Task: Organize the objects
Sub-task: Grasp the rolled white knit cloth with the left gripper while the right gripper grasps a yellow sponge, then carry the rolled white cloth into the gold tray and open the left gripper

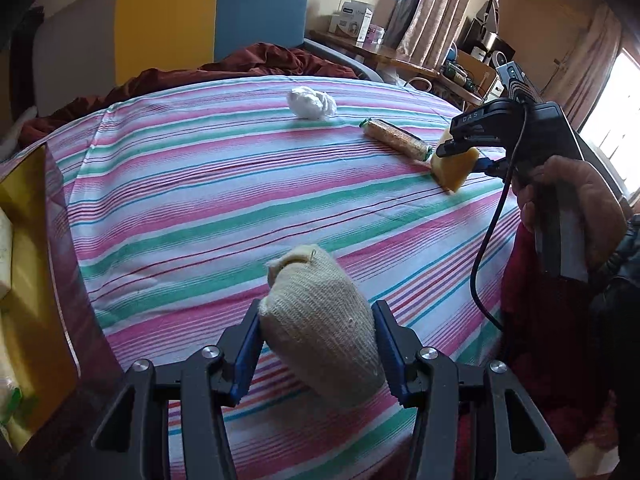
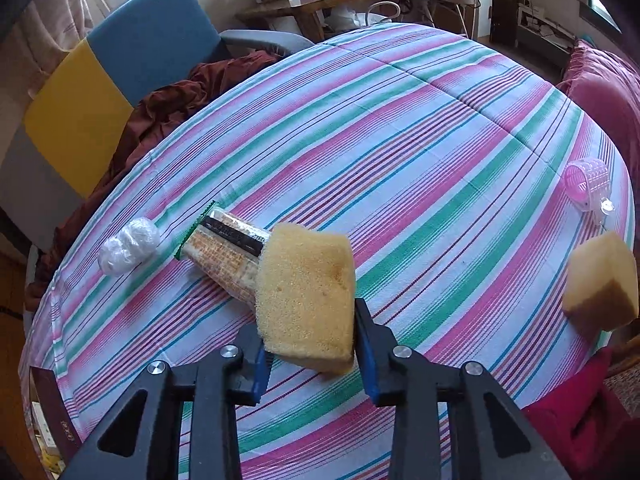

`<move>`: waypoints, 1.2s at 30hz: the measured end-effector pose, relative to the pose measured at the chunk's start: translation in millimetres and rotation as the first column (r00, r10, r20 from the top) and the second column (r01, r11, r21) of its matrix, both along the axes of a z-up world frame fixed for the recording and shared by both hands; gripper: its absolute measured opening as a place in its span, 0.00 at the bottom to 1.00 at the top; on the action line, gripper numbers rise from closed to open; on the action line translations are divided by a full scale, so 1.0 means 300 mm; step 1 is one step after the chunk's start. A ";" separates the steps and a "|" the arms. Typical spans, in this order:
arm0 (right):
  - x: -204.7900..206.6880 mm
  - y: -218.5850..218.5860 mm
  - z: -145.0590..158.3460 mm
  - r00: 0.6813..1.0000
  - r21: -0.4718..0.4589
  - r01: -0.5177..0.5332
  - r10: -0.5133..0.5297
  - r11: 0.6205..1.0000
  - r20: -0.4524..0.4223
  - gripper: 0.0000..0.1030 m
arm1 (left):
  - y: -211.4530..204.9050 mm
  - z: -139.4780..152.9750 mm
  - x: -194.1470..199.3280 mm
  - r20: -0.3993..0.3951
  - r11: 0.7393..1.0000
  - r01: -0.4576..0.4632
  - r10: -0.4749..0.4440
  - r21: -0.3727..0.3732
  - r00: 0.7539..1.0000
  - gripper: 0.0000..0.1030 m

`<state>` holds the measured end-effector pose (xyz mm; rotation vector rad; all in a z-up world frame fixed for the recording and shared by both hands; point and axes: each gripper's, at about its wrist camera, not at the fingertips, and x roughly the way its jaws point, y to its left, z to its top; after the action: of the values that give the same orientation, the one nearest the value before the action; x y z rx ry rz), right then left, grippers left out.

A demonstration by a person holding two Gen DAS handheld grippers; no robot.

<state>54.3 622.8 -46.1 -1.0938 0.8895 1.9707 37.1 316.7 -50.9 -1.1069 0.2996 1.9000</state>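
- The left gripper [image 1: 318, 354] is clamped on a cream knitted bundle [image 1: 320, 328], lifted over the bed.
- The right gripper [image 2: 308, 346] pinches one of two yellow sponges [image 2: 306, 292]; the other sponge [image 2: 602, 284] lies near the right edge.
- One snack packet [image 2: 224, 252], one white wad [image 2: 128, 246], one pink hair roller [image 2: 588, 184] (well apart).
- Striped bedsheet [image 2: 440, 160], blue-and-yellow headboard [image 1: 212, 20], wooden desk [image 2: 320, 0] behind.

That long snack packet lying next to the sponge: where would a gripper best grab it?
Across the middle of the snack packet, coming from above with the fingers either side of its narrow width. It lies flat and long on the striped cloth; the crimped ends are thin and floppy.
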 end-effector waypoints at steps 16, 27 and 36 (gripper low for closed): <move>-0.113 -0.163 0.080 0.958 0.108 -0.269 0.278 0.957 -0.073 0.34 | -0.140 0.097 0.021 -0.103 0.996 -0.087 0.088 0.016 0.991 0.52; -0.228 -0.384 0.028 0.808 0.108 -0.588 0.590 0.802 0.016 0.34 | -0.240 0.140 -0.012 -0.122 0.985 -0.166 0.170 0.040 0.978 0.52; -0.236 -0.421 -0.016 0.784 0.087 -0.621 0.615 0.779 0.083 0.34 | -0.345 0.147 -0.057 -0.107 0.970 -0.235 0.241 0.065 0.965 0.52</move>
<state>-16.6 496.4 -50.8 -1.4979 0.3965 2.4676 19.9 213.3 -6.7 -1.0394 0.1854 2.1768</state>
